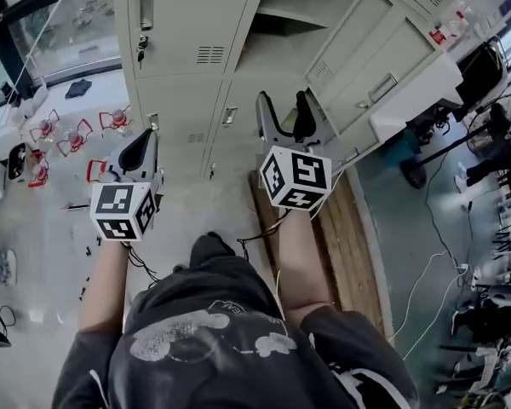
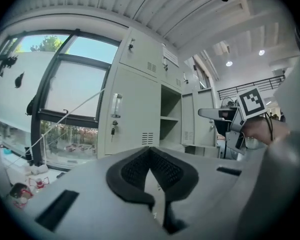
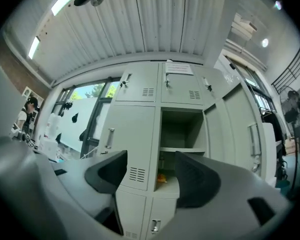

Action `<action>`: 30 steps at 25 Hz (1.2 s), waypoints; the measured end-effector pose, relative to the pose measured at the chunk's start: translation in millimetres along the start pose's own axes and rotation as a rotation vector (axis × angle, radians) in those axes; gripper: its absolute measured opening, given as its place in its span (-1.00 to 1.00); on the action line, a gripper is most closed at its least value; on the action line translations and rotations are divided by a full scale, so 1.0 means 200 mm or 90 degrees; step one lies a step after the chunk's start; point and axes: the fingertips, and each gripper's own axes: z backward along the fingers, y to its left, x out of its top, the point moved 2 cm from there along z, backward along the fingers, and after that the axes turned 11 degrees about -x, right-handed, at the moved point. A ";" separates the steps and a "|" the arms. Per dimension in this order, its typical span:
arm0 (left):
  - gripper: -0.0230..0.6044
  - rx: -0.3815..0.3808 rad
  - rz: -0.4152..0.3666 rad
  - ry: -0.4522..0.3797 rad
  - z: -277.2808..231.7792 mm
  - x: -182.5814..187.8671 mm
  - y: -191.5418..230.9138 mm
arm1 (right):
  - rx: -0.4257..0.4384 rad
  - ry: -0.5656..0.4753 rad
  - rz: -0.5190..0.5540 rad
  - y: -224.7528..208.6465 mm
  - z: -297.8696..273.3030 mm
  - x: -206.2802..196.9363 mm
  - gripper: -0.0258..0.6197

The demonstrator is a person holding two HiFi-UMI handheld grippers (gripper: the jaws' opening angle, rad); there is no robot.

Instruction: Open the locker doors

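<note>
Left tool (image 2: pixel 152 170) closed, right tool (image 3: pixel 147 173) spread wide
Both empty, level before the grey lockers (image 1: pixel 187 32), touching nothing.

The lockers (image 3: pixel 160 134) are a pale grey metal bank, standing upright; the left door (image 3: pixel 132 139) is shut, with an upright handle (image 3: pixel 109 138) and louvred vents (image 3: pixel 137 174); the middle compartment (image 3: pixel 182 129) stands open, a shelf (image 3: pixel 182 149) across it; an open door (image 3: pixel 240 134) is swung out at its right; the top doors (image 3: pixel 140 89) and the bottom doors (image 3: pixel 157 216) are shut
</note>
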 end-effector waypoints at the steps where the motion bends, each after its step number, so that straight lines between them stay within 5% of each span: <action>1: -0.90 0.009 0.001 -0.002 0.03 0.00 0.03 | 0.011 0.001 -0.001 0.05 -0.01 0.00 -0.01; 17: -0.90 0.121 -0.005 -0.019 0.19 0.09 0.61 | 0.211 -0.026 -0.016 0.94 -0.43 0.03 -0.01; 30: -0.90 0.144 -0.024 -0.027 0.08 0.22 1.01 | 0.292 0.010 -0.042 1.36 -0.85 0.01 -0.02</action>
